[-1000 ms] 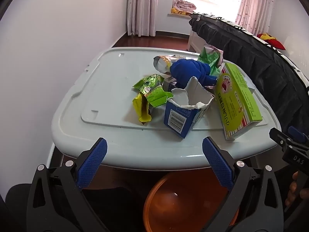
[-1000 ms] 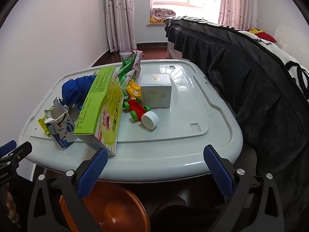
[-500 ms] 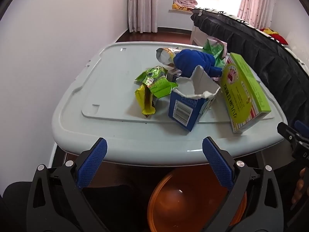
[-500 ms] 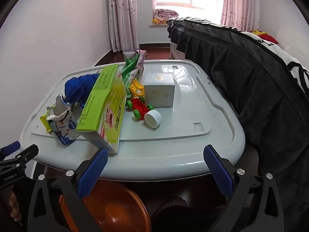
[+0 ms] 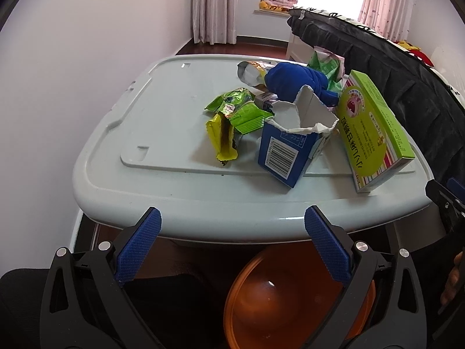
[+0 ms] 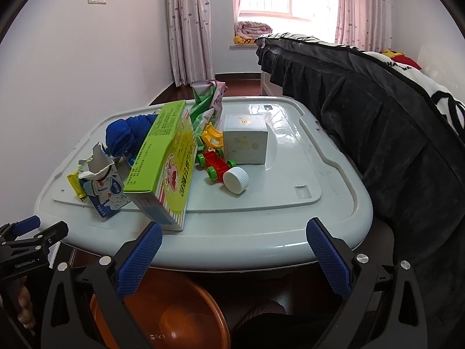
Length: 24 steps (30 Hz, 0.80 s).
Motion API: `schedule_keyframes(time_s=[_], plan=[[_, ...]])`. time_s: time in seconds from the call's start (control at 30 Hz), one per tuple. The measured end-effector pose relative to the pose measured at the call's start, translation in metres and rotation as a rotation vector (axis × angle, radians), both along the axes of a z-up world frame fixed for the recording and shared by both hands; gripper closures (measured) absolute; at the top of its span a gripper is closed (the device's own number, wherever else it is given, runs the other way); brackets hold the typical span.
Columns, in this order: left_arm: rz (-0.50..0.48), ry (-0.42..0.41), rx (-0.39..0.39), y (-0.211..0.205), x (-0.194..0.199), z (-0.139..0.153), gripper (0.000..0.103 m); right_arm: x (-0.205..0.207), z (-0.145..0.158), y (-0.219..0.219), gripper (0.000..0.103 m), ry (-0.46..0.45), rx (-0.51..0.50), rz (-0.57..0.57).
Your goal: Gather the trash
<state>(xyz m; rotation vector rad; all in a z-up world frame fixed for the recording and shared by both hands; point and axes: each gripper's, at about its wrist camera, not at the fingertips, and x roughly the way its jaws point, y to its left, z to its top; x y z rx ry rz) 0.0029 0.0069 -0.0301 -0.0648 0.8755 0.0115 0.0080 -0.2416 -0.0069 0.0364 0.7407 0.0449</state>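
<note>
Trash lies on a pale grey bin lid: a torn blue milk carton, green and yellow wrappers, a foil wrapper, a green medicine box and green-white bags. An orange basin sits on the floor below the lid's near edge. My left gripper is open and empty, in front of the lid edge near the carton. My right gripper is open and empty, in front of the edge near the green box.
A blue cloth bundle, a white cube box, a red-green toy car, a yellow toy piece and a white bottle cap also lie on the lid. A black-covered bed borders the right side.
Both grippers have risen and tilted a little, so the lid and trash sit lower and closer in view. Both stay open and empty. Nothing on the lid has moved.
</note>
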Motion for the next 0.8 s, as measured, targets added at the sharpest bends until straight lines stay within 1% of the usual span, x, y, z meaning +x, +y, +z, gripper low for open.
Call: schedule_keyframes(time_s=[0.57, 0.8], plan=[[0.018, -0.003, -0.001, 0.0037, 0.0015, 0.0005, 0.007, 0.0005, -0.0007, 0.0009, 0.005, 0.002, 0.005, 0.001], [0.026, 0.01, -0.005, 0.0058, 0.004, -0.0019, 0.007, 0.0017, 0.0002, 0.0045, 0.005, 0.006, 0.004, 0.015]])
